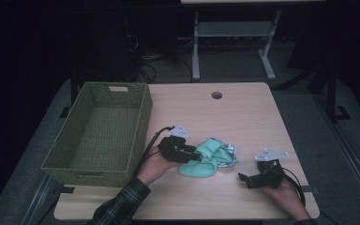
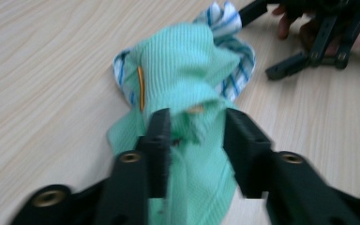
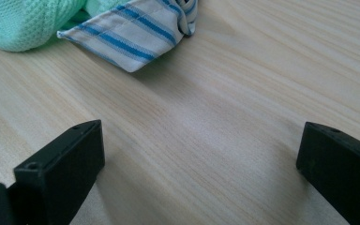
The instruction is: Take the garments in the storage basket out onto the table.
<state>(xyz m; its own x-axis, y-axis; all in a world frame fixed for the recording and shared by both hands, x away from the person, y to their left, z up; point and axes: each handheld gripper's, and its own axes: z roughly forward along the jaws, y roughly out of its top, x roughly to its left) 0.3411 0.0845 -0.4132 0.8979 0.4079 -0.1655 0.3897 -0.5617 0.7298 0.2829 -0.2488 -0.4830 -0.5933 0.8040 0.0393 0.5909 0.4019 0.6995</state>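
Wicker basket (image 1: 98, 133) left of green cloth (image 1: 205, 159) — striped cloth (image 1: 228, 154) beneath.

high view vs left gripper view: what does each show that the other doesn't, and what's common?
High view alone: the green basket at the table's left, the cable hole, the floor, a desk frame beyond, and the person's plaid sleeve.

Left gripper view alone: the left tongs close up, jaws astride a bunched fold of the green cloth, and a yellow stripe on it.

Both: the green cloth lying over a blue-striped cloth on the wooden table, and the right tongs, open, beside them.
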